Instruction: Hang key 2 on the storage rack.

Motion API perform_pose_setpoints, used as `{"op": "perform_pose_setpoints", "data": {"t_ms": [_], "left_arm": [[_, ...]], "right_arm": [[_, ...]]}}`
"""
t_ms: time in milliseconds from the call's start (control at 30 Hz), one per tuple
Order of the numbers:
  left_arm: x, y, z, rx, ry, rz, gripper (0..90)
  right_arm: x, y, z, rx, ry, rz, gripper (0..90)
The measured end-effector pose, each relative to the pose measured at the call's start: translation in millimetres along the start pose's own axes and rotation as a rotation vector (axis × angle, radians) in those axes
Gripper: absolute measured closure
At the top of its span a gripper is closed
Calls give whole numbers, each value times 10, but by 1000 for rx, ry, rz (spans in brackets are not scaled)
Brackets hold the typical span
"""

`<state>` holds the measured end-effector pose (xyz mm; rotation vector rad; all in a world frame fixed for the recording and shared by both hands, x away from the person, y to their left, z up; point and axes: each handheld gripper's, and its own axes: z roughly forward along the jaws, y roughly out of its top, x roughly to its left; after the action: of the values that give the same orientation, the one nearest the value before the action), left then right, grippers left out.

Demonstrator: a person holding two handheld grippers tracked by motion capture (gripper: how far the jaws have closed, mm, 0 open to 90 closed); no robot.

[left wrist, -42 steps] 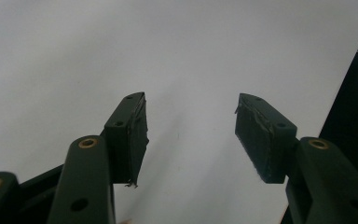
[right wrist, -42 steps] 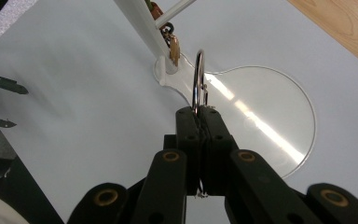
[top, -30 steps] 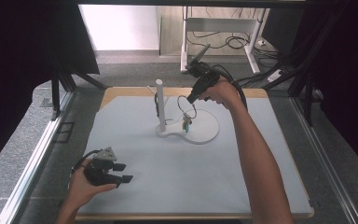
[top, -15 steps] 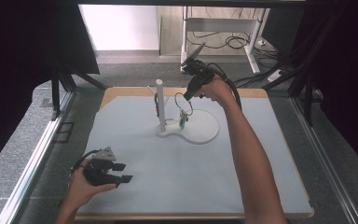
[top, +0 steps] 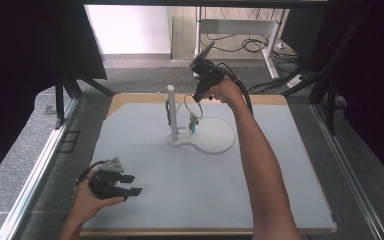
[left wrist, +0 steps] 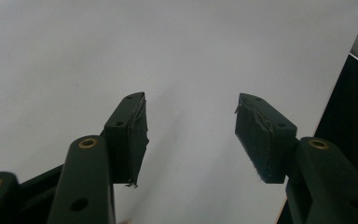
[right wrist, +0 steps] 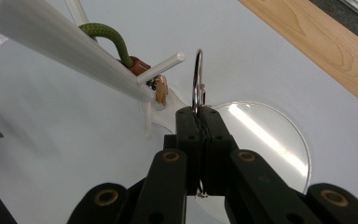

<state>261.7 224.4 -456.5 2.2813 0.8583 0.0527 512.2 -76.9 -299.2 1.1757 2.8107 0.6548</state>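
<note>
High view: right gripper [top: 198, 98] upper middle, jaws pinching a key ring [top: 190, 105] just right of the white stand [top: 172, 114]; left gripper [top: 125, 184] lower left, jaws spread, well apart.

Right gripper view: ring upright at center, peg [right wrist: 161, 68] just to its left.

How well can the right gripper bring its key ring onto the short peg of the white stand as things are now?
Probably well: the right gripper, shut on the key ring, holds it just beside the peg, whose free tip looks unobstructed. A green cord hangs further back.
</note>
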Motion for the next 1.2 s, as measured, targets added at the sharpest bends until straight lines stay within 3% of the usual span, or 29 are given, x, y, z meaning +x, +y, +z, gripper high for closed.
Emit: {"op": "perform_pose_setpoints", "data": {"t_ms": [533, 1200], "left_arm": [[3, -6, -21, -6, -4, 0, 441], [-7, -3, -7, -2, 1, 2, 441]], "right_arm": [[121, 159, 128, 20, -5, -30, 884], [284, 79, 377, 54, 31, -68, 882]]}}
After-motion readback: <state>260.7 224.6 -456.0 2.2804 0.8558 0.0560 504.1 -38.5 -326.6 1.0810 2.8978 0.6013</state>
